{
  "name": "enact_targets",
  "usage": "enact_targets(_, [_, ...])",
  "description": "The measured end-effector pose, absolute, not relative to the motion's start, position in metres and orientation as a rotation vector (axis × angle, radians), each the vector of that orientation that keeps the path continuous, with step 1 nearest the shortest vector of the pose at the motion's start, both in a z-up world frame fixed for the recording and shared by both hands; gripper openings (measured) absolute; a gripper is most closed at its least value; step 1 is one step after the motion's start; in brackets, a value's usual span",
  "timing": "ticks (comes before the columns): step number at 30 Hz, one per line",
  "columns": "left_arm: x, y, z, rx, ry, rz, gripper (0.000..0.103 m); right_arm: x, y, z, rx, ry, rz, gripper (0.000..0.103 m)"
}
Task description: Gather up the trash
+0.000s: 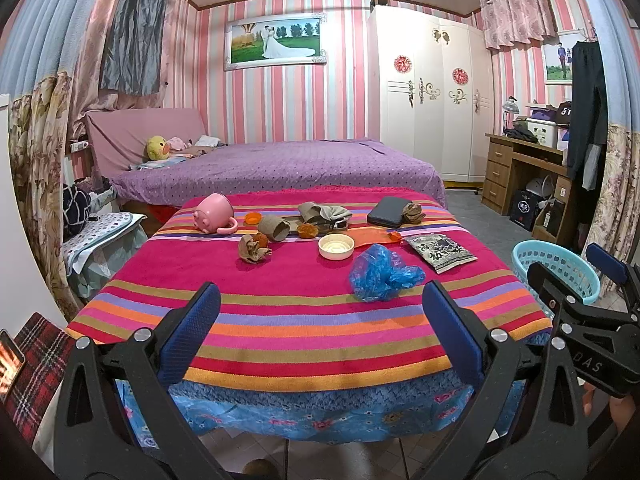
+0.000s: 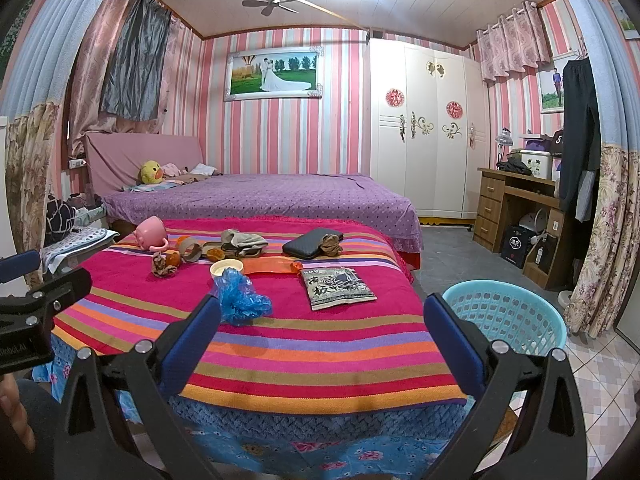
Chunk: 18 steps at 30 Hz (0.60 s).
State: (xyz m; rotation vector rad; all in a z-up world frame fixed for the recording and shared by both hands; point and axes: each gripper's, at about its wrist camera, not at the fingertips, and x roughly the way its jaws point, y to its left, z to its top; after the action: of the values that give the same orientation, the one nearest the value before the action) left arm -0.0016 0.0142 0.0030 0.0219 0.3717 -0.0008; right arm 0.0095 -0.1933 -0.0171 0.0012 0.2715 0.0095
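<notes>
Trash lies on a striped tablecloth (image 1: 288, 300): a crumpled blue plastic bag (image 1: 380, 270) (image 2: 240, 296), a black-and-white snack packet (image 1: 442, 252) (image 2: 338, 286), a white lid (image 1: 336, 246) (image 2: 226, 267), a crumpled brown paper (image 1: 252, 249) (image 2: 162, 266), a cardboard tube (image 1: 274, 227), orange peel (image 1: 306, 230) and an orange wrapper (image 1: 370, 237) (image 2: 272, 266). A light blue basket (image 1: 560, 270) (image 2: 508, 316) stands right of the table. My left gripper (image 1: 320, 328) is open and empty at the table's near edge. My right gripper (image 2: 322, 336) is open and empty, beside the basket.
A tipped pink mug (image 1: 214, 213), grey-brown cloth (image 1: 324, 214) and a dark case (image 1: 390, 212) sit at the table's far side. A purple bed (image 1: 280, 168) lies behind. A wooden desk (image 1: 524, 172) and white wardrobe (image 1: 432, 92) stand right. A side table with clutter (image 1: 104, 232) stands left.
</notes>
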Motion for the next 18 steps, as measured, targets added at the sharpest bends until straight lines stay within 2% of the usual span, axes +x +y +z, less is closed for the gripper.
enact_targets(18, [0.0029,0.0148,-0.0050,0.019,0.373,0.004,0.098,0.0084,-0.1947,-0.0140,0.000,0.272,0.009,0.099])
